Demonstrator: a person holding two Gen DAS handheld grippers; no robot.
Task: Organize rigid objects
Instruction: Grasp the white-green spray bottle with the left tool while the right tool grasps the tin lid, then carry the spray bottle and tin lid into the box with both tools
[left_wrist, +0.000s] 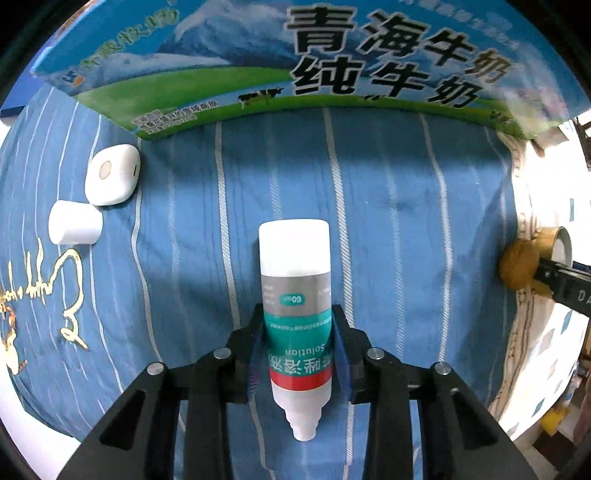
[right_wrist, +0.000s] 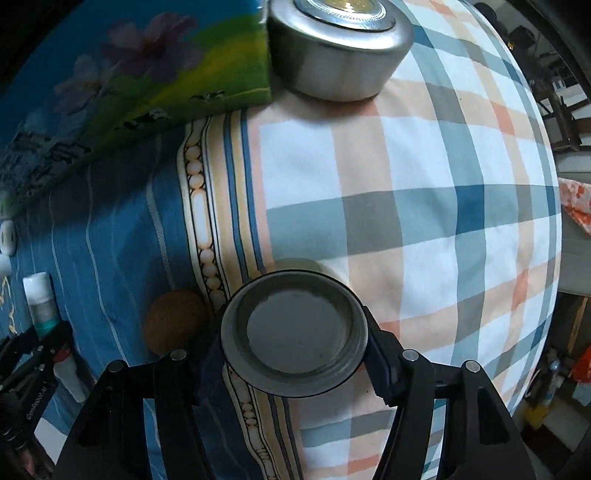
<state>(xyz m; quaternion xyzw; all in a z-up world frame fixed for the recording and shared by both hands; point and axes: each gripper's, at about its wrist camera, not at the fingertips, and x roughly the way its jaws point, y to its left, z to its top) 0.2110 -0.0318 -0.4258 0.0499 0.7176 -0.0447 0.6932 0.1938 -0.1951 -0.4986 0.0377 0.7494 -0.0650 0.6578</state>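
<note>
A small squeeze bottle (left_wrist: 293, 251) with a white cap and a green, grey and red label lies along the blue striped cloth. My left gripper (left_wrist: 298, 314) is shut on its labelled body, pointing down at it. The same bottle (right_wrist: 40, 299) shows at the left edge of the right wrist view. A shallow round metal tin (right_wrist: 295, 332), seen open side up, sits between the pads of my right gripper (right_wrist: 295, 352), which is shut on its rim over the checked cloth. A brown walnut-like ball (right_wrist: 173, 321) lies just left of the tin.
A large milk carton box (left_wrist: 295, 74) stands at the far edge of the blue cloth. A white rounded case (left_wrist: 112, 173) and a white cylinder (left_wrist: 75, 221) lie at the left. A bigger silver tin (right_wrist: 340, 48) stands beside the box on the checked cloth (right_wrist: 443, 184).
</note>
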